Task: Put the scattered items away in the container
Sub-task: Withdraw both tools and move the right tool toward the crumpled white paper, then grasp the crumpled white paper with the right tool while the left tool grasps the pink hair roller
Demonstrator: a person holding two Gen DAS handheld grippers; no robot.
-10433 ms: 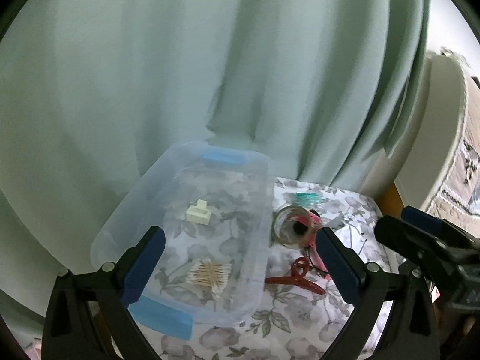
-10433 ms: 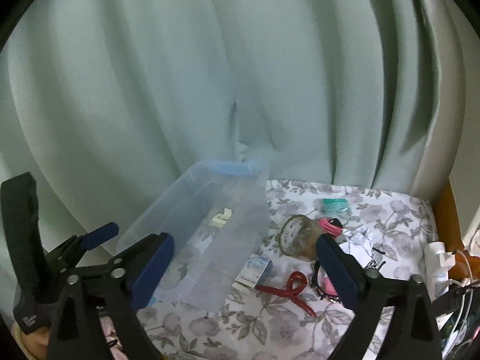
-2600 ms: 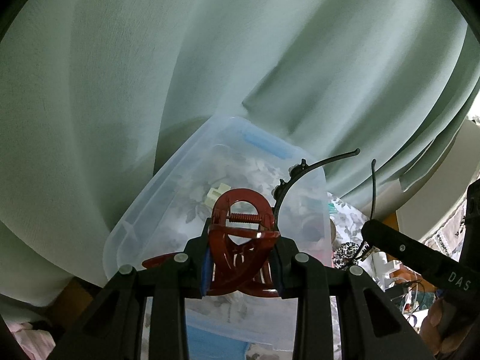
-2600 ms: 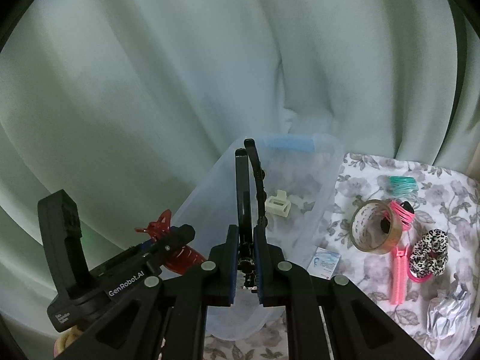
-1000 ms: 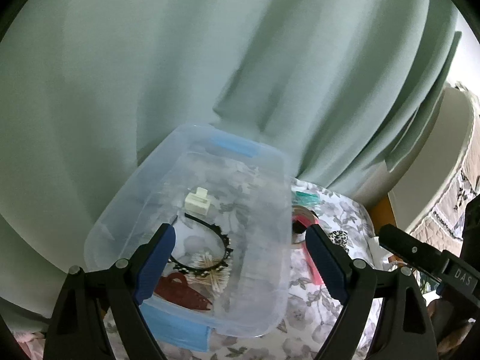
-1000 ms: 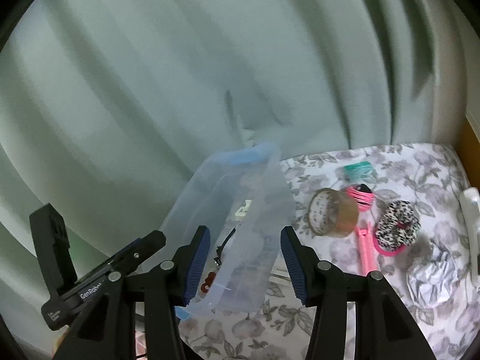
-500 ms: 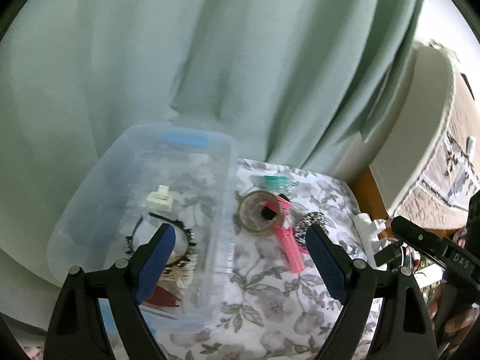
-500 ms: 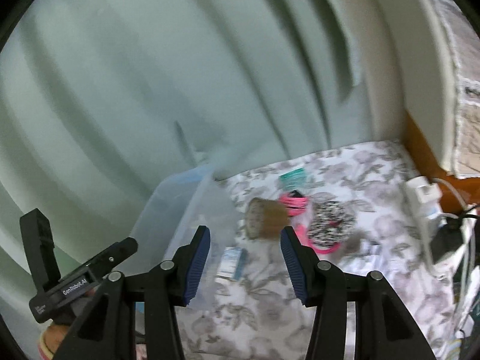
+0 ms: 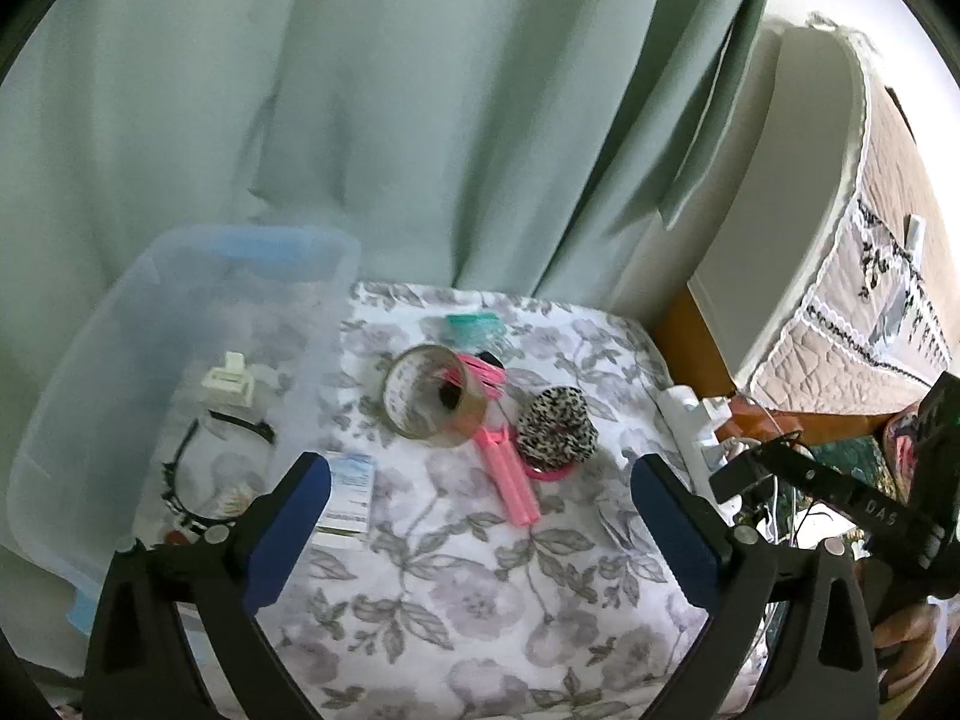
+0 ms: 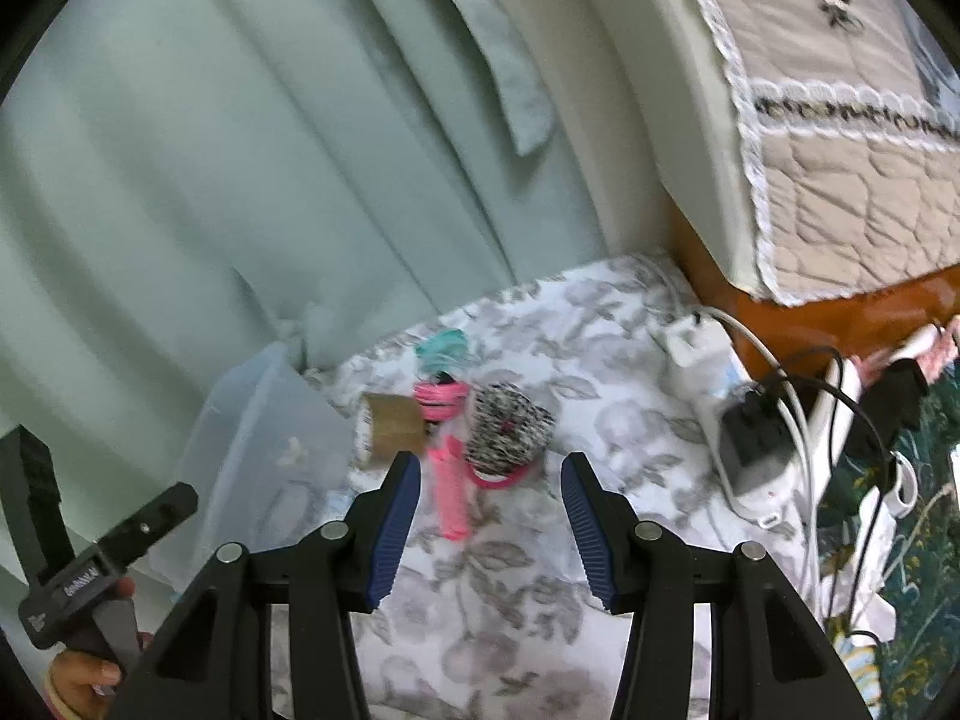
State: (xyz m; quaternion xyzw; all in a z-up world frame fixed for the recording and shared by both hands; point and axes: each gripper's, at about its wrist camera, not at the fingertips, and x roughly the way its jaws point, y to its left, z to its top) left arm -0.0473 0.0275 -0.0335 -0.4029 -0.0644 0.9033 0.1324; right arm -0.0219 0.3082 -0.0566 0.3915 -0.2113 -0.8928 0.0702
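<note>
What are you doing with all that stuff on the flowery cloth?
A person is tidying with a gripper in each hand. Both the left gripper and right gripper are empty and open, the left's jaws just opening wider. The clear plastic box holds a black toothed headband and a cream hair clip. The brown tape roll, pink clip and leopard-print scrunchie are still outside.

Plenty of bare tablecloth (image 9: 480, 600) in front of the tape roll (image 9: 429, 399); bin (image 9: 78, 396) walls its left, power strip (image 10: 756, 450) crowds its right.
</note>
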